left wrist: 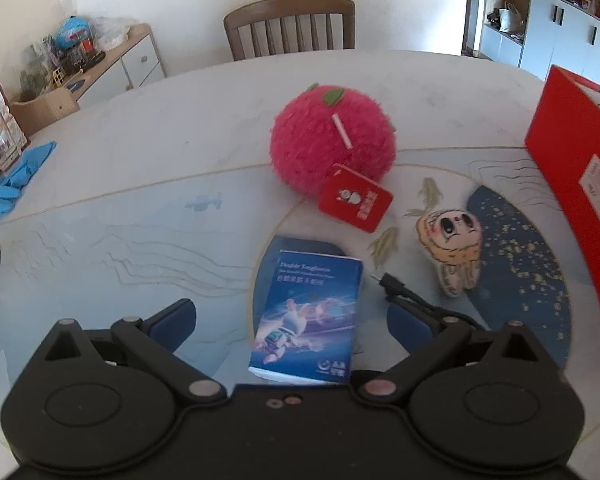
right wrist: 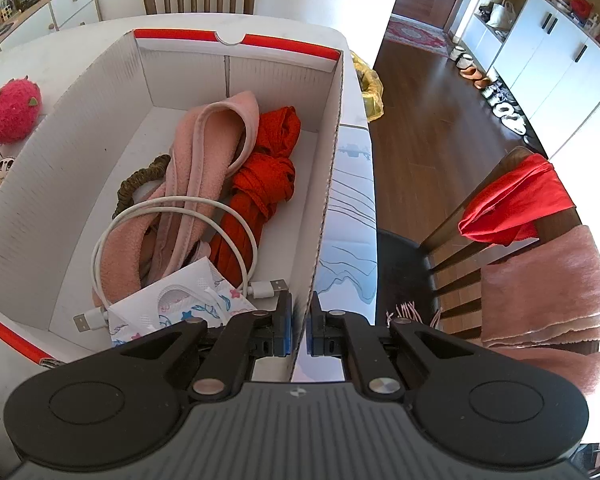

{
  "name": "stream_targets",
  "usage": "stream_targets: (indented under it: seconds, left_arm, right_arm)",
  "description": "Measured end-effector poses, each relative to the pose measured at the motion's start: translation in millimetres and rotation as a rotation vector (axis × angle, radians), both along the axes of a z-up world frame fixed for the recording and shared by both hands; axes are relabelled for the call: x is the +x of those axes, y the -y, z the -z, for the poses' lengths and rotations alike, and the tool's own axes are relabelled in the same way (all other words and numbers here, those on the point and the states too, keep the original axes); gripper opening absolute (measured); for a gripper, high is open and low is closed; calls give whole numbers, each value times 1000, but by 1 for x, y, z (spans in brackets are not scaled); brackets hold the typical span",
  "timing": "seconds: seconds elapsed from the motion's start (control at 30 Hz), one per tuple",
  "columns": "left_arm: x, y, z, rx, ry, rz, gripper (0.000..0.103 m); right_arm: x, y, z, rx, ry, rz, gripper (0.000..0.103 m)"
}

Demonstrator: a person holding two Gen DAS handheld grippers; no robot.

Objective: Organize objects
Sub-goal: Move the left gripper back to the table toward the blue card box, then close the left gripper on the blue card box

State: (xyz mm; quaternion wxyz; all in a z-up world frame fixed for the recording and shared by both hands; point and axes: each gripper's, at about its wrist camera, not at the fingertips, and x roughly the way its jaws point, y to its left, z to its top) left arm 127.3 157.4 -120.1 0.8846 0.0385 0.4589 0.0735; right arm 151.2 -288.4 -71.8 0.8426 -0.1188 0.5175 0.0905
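Left wrist view: left gripper is hanging over the table, jaws wide, blue packet lying between them, pink plush ball sitting beyond it | right wrist view: right gripper is pinching the box wall, white cable lying inside.

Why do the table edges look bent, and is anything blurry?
Both views: fisheye lenses bow straight lines, such as the white table's rim. Left wrist view: the blue rabbit-print box looks slightly soft. Right wrist view: the red-and-white cardboard box is sharp and daylit.
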Motion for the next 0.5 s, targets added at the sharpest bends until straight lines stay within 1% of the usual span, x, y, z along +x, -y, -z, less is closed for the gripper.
stream_targets:
  seconds: [0.1,0.23,0.3,0.37,0.47,0.5]
  left_arm:
    - [4,-2,6,-2,-5,6,99]
    - [6,-3,11,17,-11,-9,91]
    - [6,-4,13,8,-7,-17,89]
    - [5,-5,12,-3,0,-15,85]
    - [3,-5,11,-20,9,-11,75]
    - [3,-5,10,-25,9,-11,75]
  right_arm:
    - [1,0,0,0,-3,4,6]
    - [1,0,1,-2,-3,5,6]
    - [1,-1,1,-1,-4,6,6]
    - [1,-1,1,-4,-4,3,7]
    - [1,-1,1,-4,-4,5,7]
    - [1,0,1,-3,-5,7,7]
